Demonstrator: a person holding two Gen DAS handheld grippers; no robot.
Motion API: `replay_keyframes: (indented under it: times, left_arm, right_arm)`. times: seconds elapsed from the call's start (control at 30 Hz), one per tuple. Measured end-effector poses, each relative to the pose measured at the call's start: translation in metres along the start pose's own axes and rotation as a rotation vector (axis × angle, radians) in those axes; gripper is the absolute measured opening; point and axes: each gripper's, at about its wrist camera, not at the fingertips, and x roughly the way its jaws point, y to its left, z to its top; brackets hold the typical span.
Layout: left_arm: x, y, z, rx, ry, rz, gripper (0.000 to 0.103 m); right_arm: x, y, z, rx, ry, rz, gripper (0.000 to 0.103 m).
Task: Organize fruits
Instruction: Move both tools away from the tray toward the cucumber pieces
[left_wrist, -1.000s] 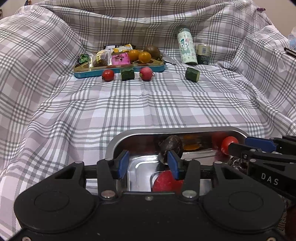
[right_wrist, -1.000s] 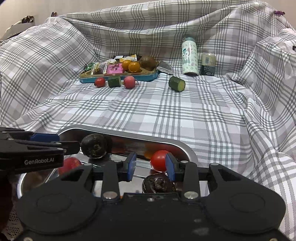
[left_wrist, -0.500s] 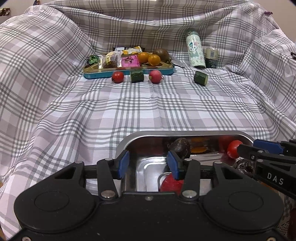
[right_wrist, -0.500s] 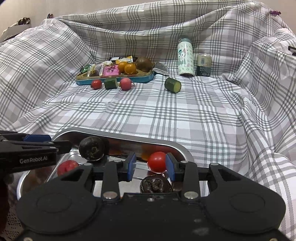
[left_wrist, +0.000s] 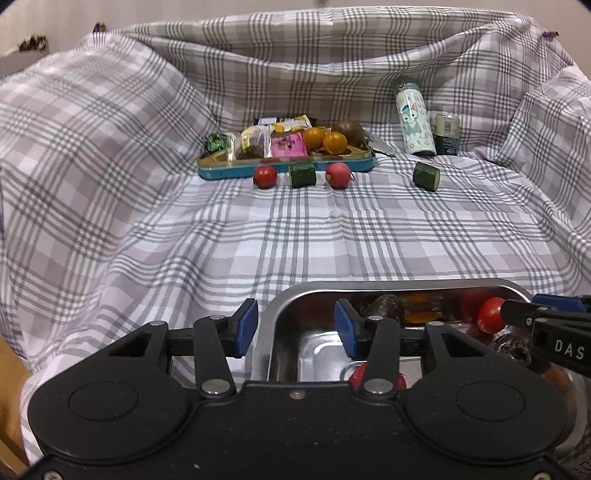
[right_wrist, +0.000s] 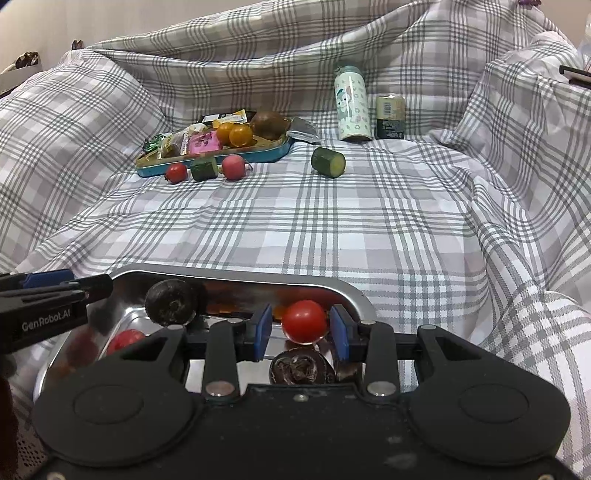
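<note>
Tomato (right_wrist: 304, 321), round, glossy, between right gripper (right_wrist: 301, 332) blue pads, contact unclear; left gripper (left_wrist: 294, 328) wide, empty, over steel tray (left_wrist: 280, 306).

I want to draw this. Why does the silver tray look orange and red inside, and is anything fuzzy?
Right wrist view: the shiny silver tray mirrors the red tomato and other fruit on its wall. The left tongs at the frame edge look soft. Left wrist view: the same tray carries orange reflections, and the cloth bends outward from the fisheye lens.
</note>
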Motion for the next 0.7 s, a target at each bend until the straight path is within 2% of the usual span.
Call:
replay_keyframes:
  times: [0.2, 0.37, 0.47, 0.7]
  left_arm:
    - [-0.001, -0.008, -0.001, 0.051, -0.011, 0.012, 0.053]
    - [0.004, -0.002, 0.007, 0.018, 0.035, 0.002, 0.053]
    - [0.006, 0.003, 0.018, -0.010, 0.052, 0.016, 0.053]
    - [0.027, 0.018, 0.064, -0.063, 0.027, 0.029, 0.053]
  right_arm:
    - [0.001, -0.001, 0.002, 0.016, 0.003, 0.003, 0.037]
    - [0.004, -0.006, 0.010, 0.031, 0.014, 0.000, 0.037]
    - [0.007, -0.008, 0.021, 0.023, 0.011, -0.004, 0.037]
    - [0.029, -0.020, 0.069, 0.031, -0.018, 0.008, 0.037]
